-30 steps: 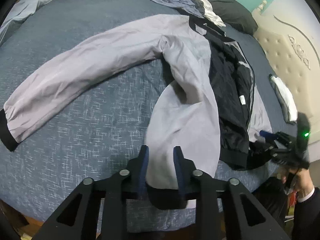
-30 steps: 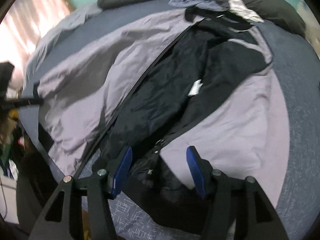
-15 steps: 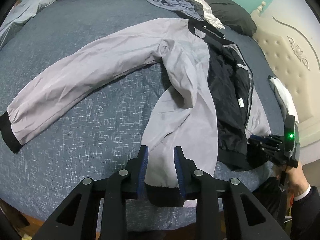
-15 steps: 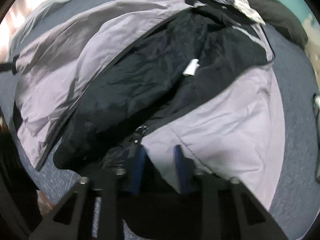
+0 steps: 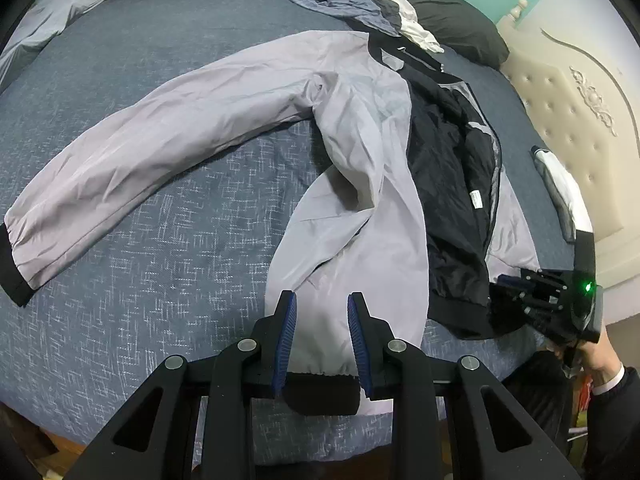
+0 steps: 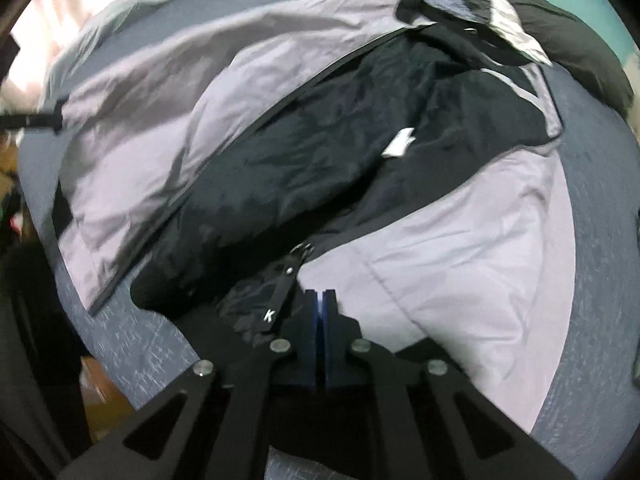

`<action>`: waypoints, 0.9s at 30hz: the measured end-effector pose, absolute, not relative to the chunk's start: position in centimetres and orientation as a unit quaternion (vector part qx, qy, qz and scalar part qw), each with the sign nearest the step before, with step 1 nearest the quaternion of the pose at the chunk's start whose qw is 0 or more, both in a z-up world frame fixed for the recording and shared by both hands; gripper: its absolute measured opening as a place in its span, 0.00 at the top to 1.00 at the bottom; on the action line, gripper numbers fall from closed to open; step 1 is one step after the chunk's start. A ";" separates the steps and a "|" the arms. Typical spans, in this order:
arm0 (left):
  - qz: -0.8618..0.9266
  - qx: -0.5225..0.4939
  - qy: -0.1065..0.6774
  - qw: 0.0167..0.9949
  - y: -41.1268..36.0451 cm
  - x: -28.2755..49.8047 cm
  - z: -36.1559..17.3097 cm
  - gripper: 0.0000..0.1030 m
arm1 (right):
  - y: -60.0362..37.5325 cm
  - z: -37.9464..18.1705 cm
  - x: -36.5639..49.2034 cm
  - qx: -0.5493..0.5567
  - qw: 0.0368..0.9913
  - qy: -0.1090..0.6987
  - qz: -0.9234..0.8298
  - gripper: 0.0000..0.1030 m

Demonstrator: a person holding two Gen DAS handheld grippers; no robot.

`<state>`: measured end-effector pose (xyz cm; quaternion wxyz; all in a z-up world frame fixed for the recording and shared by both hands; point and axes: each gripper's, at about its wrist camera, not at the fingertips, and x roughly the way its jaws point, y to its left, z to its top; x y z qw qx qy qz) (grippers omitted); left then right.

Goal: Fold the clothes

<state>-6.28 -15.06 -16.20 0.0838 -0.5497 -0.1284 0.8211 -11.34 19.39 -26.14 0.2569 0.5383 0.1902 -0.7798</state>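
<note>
A grey jacket [image 5: 360,184] with black lining [image 5: 444,184] lies open on the blue bedspread [image 5: 160,280], one sleeve [image 5: 160,148] stretched out to the left. My left gripper [image 5: 322,336] is open at the bed's near edge. The grey front panel and its black hem band [image 5: 320,394] lie between its fingers. My right gripper [image 6: 320,308] is shut on the jacket's black bottom hem, just right of the zipper pull [image 6: 286,280]. In the left wrist view the right gripper [image 5: 508,282] sits at the jacket's lower right corner, held by a hand [image 5: 600,356].
A heap of blue, dark and white clothes [image 5: 360,4] lies beyond the collar, against a long dark pillow [image 5: 452,16]. A cream padded headboard [image 5: 572,120] stands on the right, with a folded white and grey item [image 5: 560,188] beside it. The bed's front edge is right under both grippers.
My right gripper moved in onto the hem by the zipper and went from open to shut. The left gripper kept its gap and place at the other hem end.
</note>
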 end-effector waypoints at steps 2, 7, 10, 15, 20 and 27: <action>0.822 -0.549 -0.128 0.085 -15.1 -6.2 -16.2 0.72 | 18.9 -26.3 -11.0 0.530 0.258 0.215 -0.779 0.67; 0.821 -0.550 -0.130 0.084 -15.1 -6.2 -16.3 0.72 | 18.6 -27.0 -10.9 0.522 0.231 0.257 -0.780 0.51; 0.821 -0.549 -0.131 0.086 -15.1 -6.2 -16.2 0.72 | 18.1 -27.8 -10.8 0.520 0.219 0.290 -0.773 0.51; 0.820 -0.551 -0.128 0.090 -15.0 -6.2 -16.3 0.72 | 17.7 -28.9 -11.0 0.513 0.215 0.326 -0.764 0.64; 0.819 -0.552 -0.131 0.086 -15.4 -6.4 -16.4 0.72 | 18.6 -28.4 -11.2 0.513 0.229 0.311 -0.766 0.88; 0.820 -0.550 -0.132 0.090 -15.4 -6.4 -16.1 0.72 | 19.6 -25.7 -11.1 0.496 0.262 0.254 -0.788 0.96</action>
